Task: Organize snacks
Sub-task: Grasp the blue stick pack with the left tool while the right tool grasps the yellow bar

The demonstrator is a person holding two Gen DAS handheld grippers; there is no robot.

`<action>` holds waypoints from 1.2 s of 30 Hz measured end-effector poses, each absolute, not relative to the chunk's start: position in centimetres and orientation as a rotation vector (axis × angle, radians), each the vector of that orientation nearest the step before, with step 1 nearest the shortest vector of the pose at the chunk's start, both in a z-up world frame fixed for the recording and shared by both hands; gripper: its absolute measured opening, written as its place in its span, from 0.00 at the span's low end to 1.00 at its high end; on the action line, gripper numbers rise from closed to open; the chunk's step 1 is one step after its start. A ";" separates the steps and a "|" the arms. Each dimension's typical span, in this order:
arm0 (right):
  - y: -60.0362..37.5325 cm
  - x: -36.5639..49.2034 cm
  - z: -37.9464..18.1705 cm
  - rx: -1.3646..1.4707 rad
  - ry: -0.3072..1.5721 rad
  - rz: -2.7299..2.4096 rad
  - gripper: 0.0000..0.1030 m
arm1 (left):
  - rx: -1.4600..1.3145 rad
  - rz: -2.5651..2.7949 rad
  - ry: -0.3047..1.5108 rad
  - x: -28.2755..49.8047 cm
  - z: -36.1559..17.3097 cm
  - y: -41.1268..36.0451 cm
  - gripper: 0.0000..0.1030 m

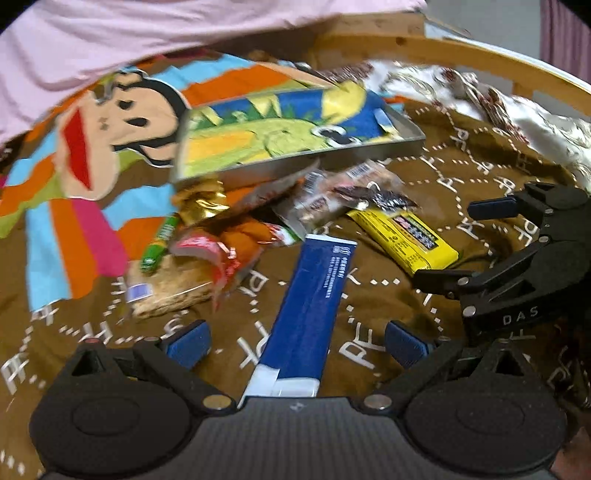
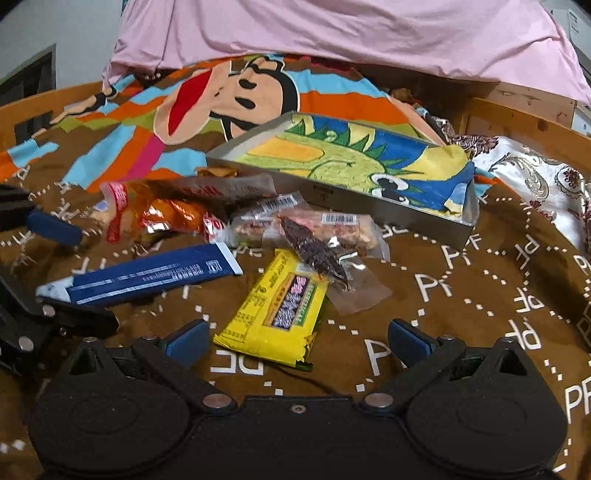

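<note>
A blue snack packet (image 1: 310, 295) lies on the brown blanket between the spread fingers of my left gripper (image 1: 297, 345), which is open and clear of it on both sides. A yellow snack bar (image 2: 277, 310) lies flat between the fingers of my right gripper (image 2: 299, 341), also open and not touching it. A metal tray (image 2: 369, 206) lined with a dinosaur-print cloth sits behind the pile. The right gripper (image 1: 458, 243) shows in the left wrist view beside the yellow bar (image 1: 406, 236). The left gripper (image 2: 70, 277) shows around the blue packet (image 2: 147, 277) in the right wrist view.
Loose snacks lie in front of the tray: clear-wrapped bars (image 2: 295, 225), a dark packet (image 2: 314, 251), orange and red wrappers (image 2: 159, 210), a green tube (image 1: 159, 243) and a gold wrapper (image 1: 203, 203). A wooden rim (image 1: 480, 51), a pink cloth (image 2: 332, 33) and a floral cloth (image 2: 535, 177) border the blanket.
</note>
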State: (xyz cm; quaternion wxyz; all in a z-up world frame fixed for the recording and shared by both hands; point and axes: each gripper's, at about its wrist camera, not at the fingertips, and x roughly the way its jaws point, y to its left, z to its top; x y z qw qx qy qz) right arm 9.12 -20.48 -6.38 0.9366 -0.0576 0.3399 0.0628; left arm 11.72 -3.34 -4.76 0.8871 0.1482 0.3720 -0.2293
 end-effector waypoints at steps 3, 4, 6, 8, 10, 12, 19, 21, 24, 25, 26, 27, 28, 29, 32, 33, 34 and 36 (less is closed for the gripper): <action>-20.2 9.4 -6.9 -0.142 0.698 0.139 0.99 | 0.321 -0.510 0.799 12.6 -5.2 -3.4 0.99; -20.0 9.5 -7.0 -0.151 0.695 0.141 0.99 | 0.323 -0.516 0.811 12.9 -5.4 -3.4 0.99; -19.7 9.8 -7.3 -0.168 0.692 0.146 0.99 | 0.315 -0.517 0.833 13.4 -5.6 -3.2 0.99; -19.5 10.1 -7.4 -0.177 0.689 0.153 0.99 | 0.292 -0.509 0.848 13.7 -5.7 -3.0 0.97; -19.4 10.3 -7.4 -0.178 0.684 0.163 0.96 | 0.269 -0.497 0.856 13.9 -5.6 -2.8 0.94; -19.3 10.5 -7.3 -0.180 0.679 0.161 0.94 | 0.261 -0.484 0.851 13.9 -5.5 -2.9 0.89; -19.8 10.8 -7.5 -0.146 0.690 0.169 0.90 | 0.308 -0.512 0.817 13.4 -5.3 -4.3 0.79; -20.0 11.2 -7.7 -0.135 0.706 0.180 0.90 | 0.317 -0.510 0.833 13.8 -5.5 -4.6 0.74; -19.9 11.4 -7.6 -0.134 0.702 0.191 0.84 | 0.282 -0.506 0.857 14.4 -5.7 -4.3 0.64; -19.8 11.3 -7.7 -0.136 0.700 0.192 0.82 | 0.269 -0.504 0.864 14.6 -5.7 -4.1 0.58; -19.8 11.2 -7.7 -0.135 0.698 0.194 0.78 | 0.260 -0.497 0.873 14.7 -5.7 -3.9 0.51; -19.8 11.1 -7.7 -0.129 0.699 0.199 0.74 | 0.253 -0.487 0.886 14.9 -5.8 -3.8 0.49; -19.8 11.0 -7.7 -0.121 0.700 0.201 0.73 | 0.243 -0.482 0.894 14.9 -5.8 -3.7 0.46; -19.9 11.0 -7.6 -0.113 0.701 0.203 0.68 | 0.235 -0.478 0.897 14.9 -5.8 -3.6 0.46; -20.2 10.6 -7.4 -0.093 0.701 0.195 0.57 | 0.229 -0.464 0.913 14.6 -5.7 -3.8 0.43; -20.4 10.5 -7.3 -0.079 0.704 0.196 0.56 | 0.225 -0.457 0.919 14.5 -5.6 -3.9 0.43; -20.6 10.3 -7.3 -0.067 0.707 0.195 0.54 | 0.216 -0.452 0.927 14.3 -5.5 -4.0 0.42; -20.9 9.9 -7.1 -0.045 0.714 0.195 0.53 | 0.184 -0.439 0.943 13.8 -5.4 -4.0 0.41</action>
